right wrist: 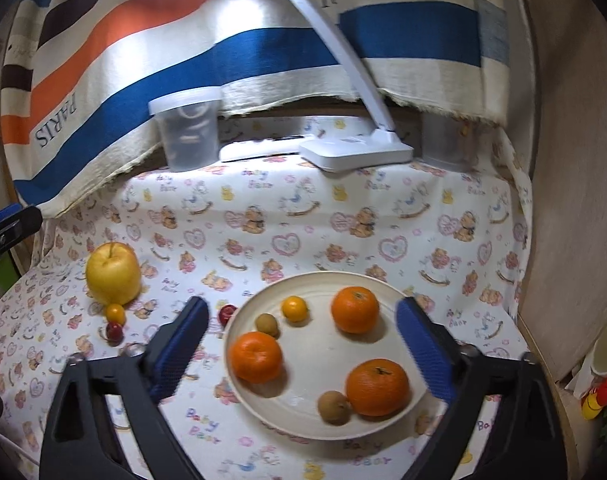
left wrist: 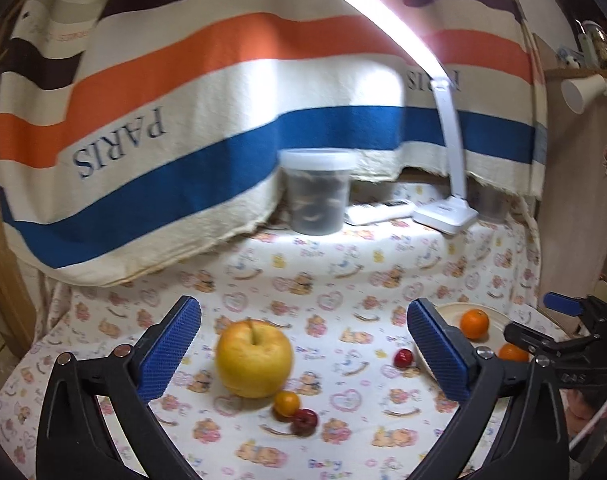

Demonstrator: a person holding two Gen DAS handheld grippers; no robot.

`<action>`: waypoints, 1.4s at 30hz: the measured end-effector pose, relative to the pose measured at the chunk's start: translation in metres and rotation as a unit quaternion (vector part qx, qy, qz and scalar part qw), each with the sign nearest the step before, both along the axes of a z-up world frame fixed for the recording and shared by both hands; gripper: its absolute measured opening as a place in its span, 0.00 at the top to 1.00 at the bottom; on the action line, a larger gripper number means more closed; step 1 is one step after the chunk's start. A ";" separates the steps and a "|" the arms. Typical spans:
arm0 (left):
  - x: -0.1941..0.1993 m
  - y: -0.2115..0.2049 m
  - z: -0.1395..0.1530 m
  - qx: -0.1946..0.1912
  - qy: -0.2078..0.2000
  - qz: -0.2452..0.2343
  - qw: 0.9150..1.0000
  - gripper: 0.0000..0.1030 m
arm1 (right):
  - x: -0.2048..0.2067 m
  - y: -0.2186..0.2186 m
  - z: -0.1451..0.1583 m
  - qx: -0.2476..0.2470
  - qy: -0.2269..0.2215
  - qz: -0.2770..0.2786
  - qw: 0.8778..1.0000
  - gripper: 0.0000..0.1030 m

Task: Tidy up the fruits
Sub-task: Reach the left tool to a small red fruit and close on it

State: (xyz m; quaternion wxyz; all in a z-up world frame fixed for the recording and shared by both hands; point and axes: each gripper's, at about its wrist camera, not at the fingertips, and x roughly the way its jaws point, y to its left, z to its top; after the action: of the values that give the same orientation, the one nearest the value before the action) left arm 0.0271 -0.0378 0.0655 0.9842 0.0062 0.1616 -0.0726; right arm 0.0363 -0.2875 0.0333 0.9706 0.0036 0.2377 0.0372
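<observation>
A yellow apple [left wrist: 254,358] [right wrist: 113,272] sits on the patterned cloth, with a small orange fruit [left wrist: 286,403] [right wrist: 115,313] and a small red fruit [left wrist: 304,421] [right wrist: 114,331] in front of it. Another red fruit [left wrist: 403,357] [right wrist: 225,313] lies by the cream plate [right wrist: 303,408] [left wrist: 447,312]. The plate holds three oranges [right wrist: 255,356], a small orange fruit [right wrist: 294,309] and two brown fruits [right wrist: 333,407]. My left gripper [left wrist: 303,352] is open and empty, above the apple. My right gripper [right wrist: 303,344] is open and empty, over the plate.
At the back stand a lidded plastic tub [left wrist: 318,192] [right wrist: 189,132], a white remote [left wrist: 377,212], a lit white desk lamp [left wrist: 445,212] [right wrist: 355,152] and a second tub [right wrist: 443,140]. A striped PARIS cloth [left wrist: 183,120] hangs behind. A wooden panel [right wrist: 563,200] stands at the right.
</observation>
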 end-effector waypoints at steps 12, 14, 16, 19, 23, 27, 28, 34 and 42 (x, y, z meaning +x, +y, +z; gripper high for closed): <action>0.030 0.018 -0.046 -0.015 0.077 0.014 0.997 0.02 | 0.009 0.047 0.011 0.012 0.001 0.024 1.000 0.01; 0.038 0.017 -0.056 -0.018 0.111 0.005 0.994 0.06 | 0.014 0.051 0.004 0.014 0.012 0.025 1.000 0.01; 0.043 0.015 -0.064 -0.014 0.140 -0.002 0.990 0.09 | 0.018 0.053 -0.004 0.012 0.017 0.025 0.999 0.01; 0.049 0.015 -0.075 -0.031 0.189 -0.024 0.981 0.23 | 0.024 0.051 -0.016 0.008 0.029 0.017 0.999 0.01; 0.058 0.016 -0.093 -0.068 0.257 -0.050 0.963 0.45 | 0.029 0.042 -0.023 0.023 0.046 0.012 0.999 0.01; 0.058 0.006 -0.101 -0.032 0.267 -0.037 0.963 0.52 | 0.029 0.036 -0.023 0.031 0.048 0.003 0.998 0.01; 0.058 0.005 -0.104 -0.037 0.273 -0.040 0.960 0.52 | 0.030 0.034 -0.023 0.032 0.050 0.001 0.998 0.01; 0.065 0.010 -0.112 -0.052 0.295 -0.037 0.953 0.63 | 0.030 0.032 -0.025 0.027 0.056 -0.004 0.998 0.01; 0.072 0.008 -0.118 -0.048 0.305 -0.035 0.950 0.74 | 0.030 0.030 -0.025 0.025 0.057 -0.006 0.998 0.01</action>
State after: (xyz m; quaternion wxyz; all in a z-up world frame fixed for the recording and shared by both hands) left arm 0.0992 -0.0302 -0.0529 0.8839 -0.0580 0.4502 -0.1129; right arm 0.0666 -0.2570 0.0079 0.9553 0.0315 0.2915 0.0369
